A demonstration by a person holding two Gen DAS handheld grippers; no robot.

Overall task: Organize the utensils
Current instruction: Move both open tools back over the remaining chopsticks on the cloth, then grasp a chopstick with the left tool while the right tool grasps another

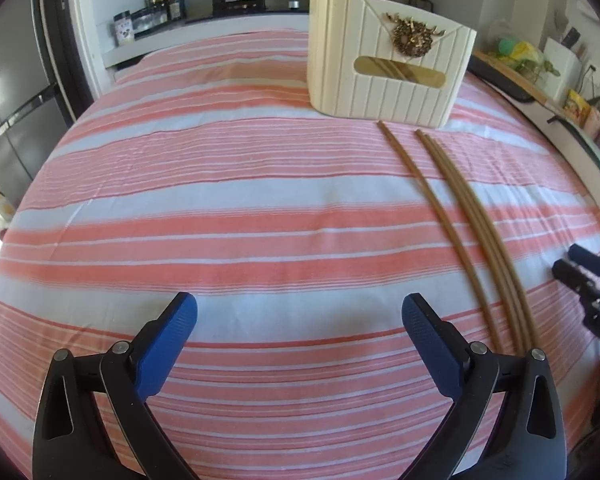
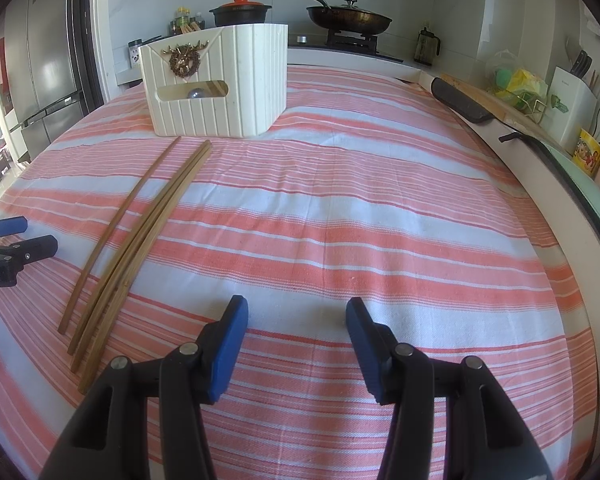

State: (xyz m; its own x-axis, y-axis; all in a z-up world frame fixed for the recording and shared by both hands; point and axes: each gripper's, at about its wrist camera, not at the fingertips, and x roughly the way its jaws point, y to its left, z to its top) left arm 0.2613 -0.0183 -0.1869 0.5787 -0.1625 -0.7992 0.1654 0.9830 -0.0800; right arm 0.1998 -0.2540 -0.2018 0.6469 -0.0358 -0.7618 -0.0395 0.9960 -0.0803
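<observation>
Three long brown chopsticks lie on the striped cloth, running from the holder toward me; they also show in the right wrist view. A cream ribbed utensil holder with a gold wreath ornament stands behind them, with chopsticks inside; it also shows in the right wrist view. My left gripper is open and empty, left of the chopsticks. My right gripper is open and empty, right of the chopsticks. Each gripper shows at the edge of the other's view, the right one and the left one.
The pink and white striped cloth covers the table. A stove with a black pot and a frying pan stands behind. A fridge is at left. A counter with a knife block and bags lies at right.
</observation>
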